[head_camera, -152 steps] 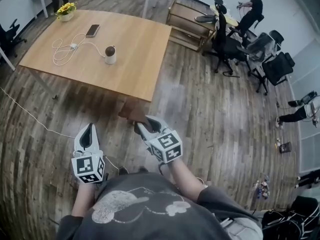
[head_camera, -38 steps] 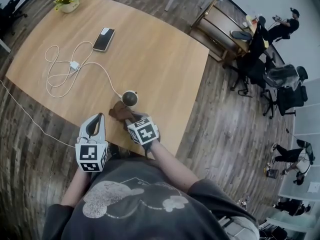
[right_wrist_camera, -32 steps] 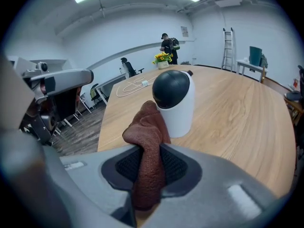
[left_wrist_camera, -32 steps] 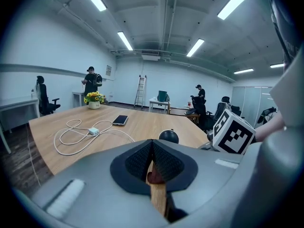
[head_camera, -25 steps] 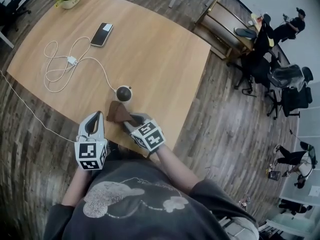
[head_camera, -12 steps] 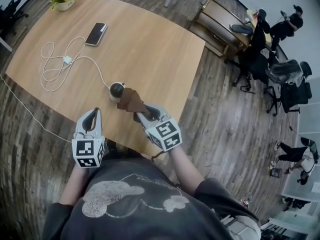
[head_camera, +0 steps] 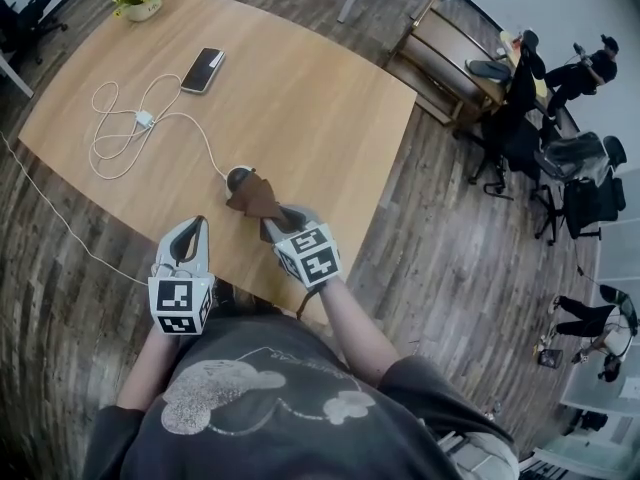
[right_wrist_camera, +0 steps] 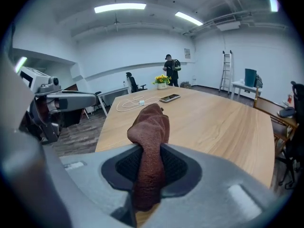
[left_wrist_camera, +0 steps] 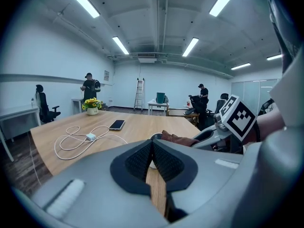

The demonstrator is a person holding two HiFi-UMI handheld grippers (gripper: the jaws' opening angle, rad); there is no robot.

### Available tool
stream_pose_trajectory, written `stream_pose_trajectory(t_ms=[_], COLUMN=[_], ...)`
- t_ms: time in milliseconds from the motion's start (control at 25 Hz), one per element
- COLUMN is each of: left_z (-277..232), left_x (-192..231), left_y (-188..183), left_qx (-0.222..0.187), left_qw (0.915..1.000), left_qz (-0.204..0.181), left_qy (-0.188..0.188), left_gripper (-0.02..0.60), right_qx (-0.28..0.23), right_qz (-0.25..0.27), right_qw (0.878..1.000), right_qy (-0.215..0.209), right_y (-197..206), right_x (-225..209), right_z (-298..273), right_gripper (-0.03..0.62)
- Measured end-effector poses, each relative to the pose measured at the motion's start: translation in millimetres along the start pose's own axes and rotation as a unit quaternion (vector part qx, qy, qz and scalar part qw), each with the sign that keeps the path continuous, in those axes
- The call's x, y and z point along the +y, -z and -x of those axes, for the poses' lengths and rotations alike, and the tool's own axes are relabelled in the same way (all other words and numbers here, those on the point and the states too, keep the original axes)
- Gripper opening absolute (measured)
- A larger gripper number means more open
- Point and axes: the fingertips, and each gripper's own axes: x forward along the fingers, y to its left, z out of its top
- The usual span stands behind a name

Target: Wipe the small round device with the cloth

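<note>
A wooden table (head_camera: 300, 98) in an open office fills the upper left of the head view. At frame centre the right gripper (head_camera: 277, 226) pinches the brown cloth (head_camera: 254, 196), which seems to touch the small round device (head_camera: 236, 175). Wiping looks under way; next comes rubbing across its top. The left gripper (head_camera: 190, 236) is closed on nothing. A pot (head_camera: 140, 8) at top left holds yellow flowers.

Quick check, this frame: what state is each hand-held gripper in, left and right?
Left hand-held gripper: closed, nothing between the jaws.
Right hand-held gripper: closed on the cloth.
</note>
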Motion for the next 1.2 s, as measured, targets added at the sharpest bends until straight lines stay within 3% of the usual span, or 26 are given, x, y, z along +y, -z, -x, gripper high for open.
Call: stream_pose_trajectory(t_ms=[560,1040,1200], left_z=[-5.3,-12.8,-17.2], left_x=[-0.3,7.2,9.4], left_y=[7.6,-5.3,-13.4], left_qx=[0.009,-0.005,-0.012], left_qw=[0.9999,0.9999,0.9999], left_qz=[0.014,0.013,0.008], left_qy=[0.001,0.002,0.005], left_gripper=[0.018,0.018,0.018], right_qx=[0.121,0.051,0.015], right_qz=[-0.009,-0.055,-0.035], right_qw=[0.993,0.996,0.998], right_qy=[-0.002,0.046,0.05], right_y=[54.0,38.0,18.2], right_x=[3.7,-29.6,-47.7], right_z=[-28.4,21.4,34.4], right_gripper=[0.082,0.083,0.083])
